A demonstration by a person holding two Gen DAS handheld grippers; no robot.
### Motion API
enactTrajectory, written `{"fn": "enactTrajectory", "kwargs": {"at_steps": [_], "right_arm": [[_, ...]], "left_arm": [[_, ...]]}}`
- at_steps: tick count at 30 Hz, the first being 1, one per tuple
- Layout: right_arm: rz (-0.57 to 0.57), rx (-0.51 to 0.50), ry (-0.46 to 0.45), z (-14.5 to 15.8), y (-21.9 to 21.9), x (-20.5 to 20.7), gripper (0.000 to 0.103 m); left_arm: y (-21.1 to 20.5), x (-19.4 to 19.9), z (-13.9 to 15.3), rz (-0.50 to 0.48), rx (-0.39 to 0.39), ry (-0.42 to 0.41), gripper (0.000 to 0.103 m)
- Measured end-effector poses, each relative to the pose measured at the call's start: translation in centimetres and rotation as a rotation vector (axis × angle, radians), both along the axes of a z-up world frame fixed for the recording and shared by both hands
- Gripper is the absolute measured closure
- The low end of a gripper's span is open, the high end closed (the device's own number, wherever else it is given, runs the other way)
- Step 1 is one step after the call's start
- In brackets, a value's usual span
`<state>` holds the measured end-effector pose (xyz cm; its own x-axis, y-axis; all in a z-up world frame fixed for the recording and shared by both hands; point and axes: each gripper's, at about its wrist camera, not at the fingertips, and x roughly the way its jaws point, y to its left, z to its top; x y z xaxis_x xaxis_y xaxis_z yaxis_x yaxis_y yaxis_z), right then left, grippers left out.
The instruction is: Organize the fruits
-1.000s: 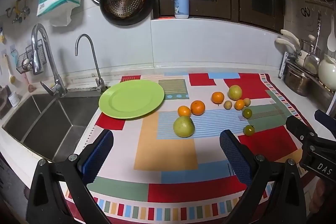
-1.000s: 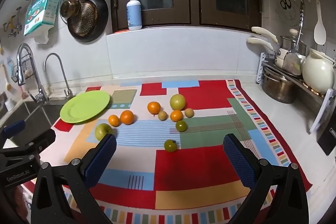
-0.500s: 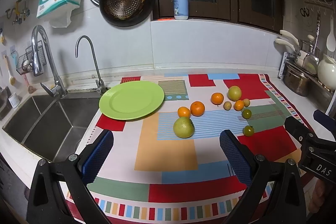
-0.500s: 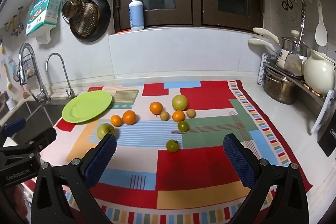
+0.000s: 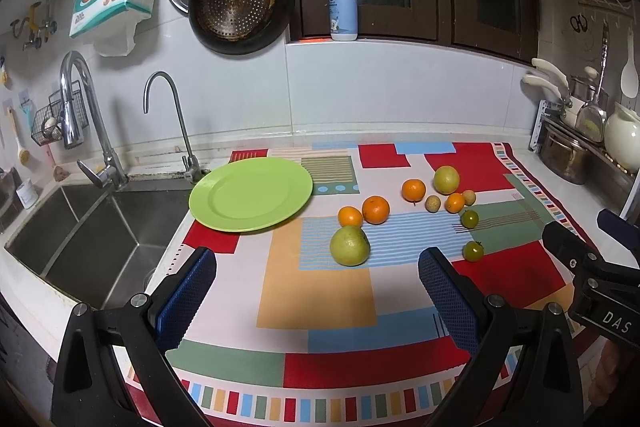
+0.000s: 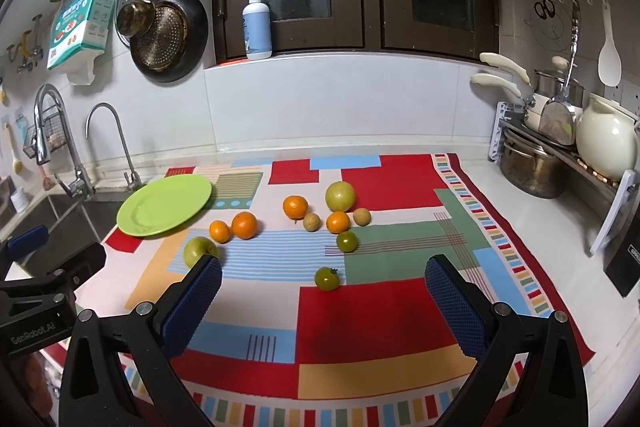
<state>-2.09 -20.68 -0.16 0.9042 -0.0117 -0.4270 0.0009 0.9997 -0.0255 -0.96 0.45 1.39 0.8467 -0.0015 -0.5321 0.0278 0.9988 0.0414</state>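
The left claw (image 5: 316,291) has two black plastic arms shaped as open triangular frames, each tipped with a blue pad of fine honeycomb texture and pinned with silver screws. The right claw (image 6: 323,299) is built alike. White lettering reads "GenRobot.AI" on the left body, and "DAS" on the right.

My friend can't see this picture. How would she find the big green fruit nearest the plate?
Find the green plate by the sink, on the patchwork cloth. Just right of it and nearer the camera lies the big green fruit, beside two oranges. It is the largest fruit there, pale green, not orange.
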Motion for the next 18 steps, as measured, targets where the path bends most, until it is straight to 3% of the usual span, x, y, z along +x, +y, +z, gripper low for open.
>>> {"fn": "enactTrajectory", "kwargs": {"at_steps": [18], "right_arm": [[0.001,0.002,0.001,0.01,-0.05,0.11,0.0]], "left_arm": [[-0.09,0.24,-0.21,-0.006,-0.005,-0.01,0.0]]}}
